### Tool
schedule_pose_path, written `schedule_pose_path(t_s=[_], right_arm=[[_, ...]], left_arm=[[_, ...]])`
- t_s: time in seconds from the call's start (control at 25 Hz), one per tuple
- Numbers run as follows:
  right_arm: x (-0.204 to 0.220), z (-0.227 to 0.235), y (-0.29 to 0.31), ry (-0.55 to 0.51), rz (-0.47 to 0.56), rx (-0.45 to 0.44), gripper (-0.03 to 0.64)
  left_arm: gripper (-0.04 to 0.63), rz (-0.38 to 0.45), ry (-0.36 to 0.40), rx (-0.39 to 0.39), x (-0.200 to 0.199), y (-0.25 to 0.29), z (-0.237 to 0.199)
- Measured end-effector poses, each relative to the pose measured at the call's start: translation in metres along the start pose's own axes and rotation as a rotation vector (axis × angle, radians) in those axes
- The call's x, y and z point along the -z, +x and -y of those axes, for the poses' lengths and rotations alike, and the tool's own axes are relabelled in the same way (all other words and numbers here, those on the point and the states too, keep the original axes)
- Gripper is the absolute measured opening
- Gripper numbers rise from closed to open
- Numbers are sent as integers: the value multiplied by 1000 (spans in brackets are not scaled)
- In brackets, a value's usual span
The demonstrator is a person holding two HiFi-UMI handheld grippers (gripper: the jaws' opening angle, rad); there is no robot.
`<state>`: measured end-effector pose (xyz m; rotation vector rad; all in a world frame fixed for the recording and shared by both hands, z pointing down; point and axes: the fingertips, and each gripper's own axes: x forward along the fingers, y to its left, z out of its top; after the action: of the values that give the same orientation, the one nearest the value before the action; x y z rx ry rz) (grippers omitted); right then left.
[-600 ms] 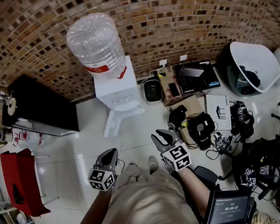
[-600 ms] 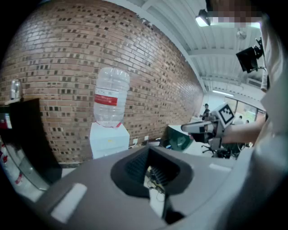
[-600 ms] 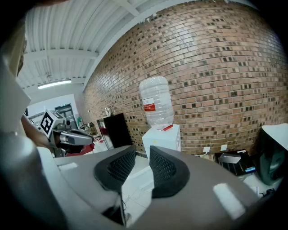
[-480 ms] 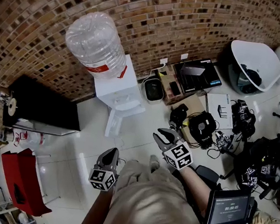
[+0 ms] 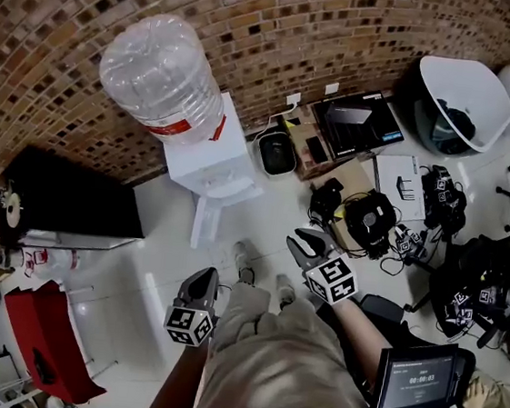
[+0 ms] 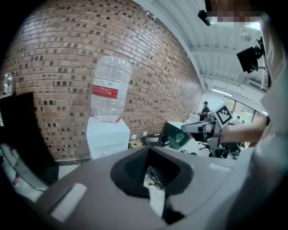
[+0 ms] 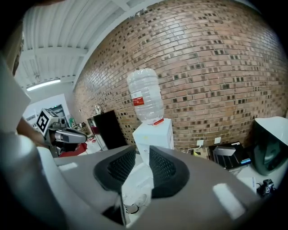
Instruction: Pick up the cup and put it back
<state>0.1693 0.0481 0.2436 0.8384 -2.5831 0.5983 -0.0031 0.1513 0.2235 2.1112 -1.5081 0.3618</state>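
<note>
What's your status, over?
Left tool and right tool barely open, empty. Cup not seen. White water dispenser with clear bottle ahead; cable clutter off right.

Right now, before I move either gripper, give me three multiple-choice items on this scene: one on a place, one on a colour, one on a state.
1. Where does the big water bottle stand?
A. Upside down on top of the white dispenser
B. On the floor beside the black cabinet
C. Inside the white tub

2. What colour is the label around the bottle?
A. Blue
B. Green
C. Red

3. What is between the right gripper's jaws?
A. A cup, clamped
B. Nothing
C. A cable, clamped

Answers:
1. A: the water bottle sits neck down on the dispenser by the brick wall.
2. C: the label near the neck is red.
3. B: in the right gripper view, the pads of the right gripper stand slightly apart with only floor and dispenser seen through the gap.
</note>
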Motion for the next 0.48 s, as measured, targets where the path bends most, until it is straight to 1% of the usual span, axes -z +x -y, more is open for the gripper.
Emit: schedule_pose_path(t_s=[0.24, 0.36, 0.48], right_arm=[[-4, 12, 30, 34, -33, 59, 92], [-10, 17, 55, 56, -43, 87, 92], [-16, 21, 84, 77, -52, 119, 92]], left_arm=[[0, -54, 13, 81, 2, 39, -29], [0, -77, 35, 128, -2, 60, -46], [0, -118, 34, 167, 1, 79, -71]])
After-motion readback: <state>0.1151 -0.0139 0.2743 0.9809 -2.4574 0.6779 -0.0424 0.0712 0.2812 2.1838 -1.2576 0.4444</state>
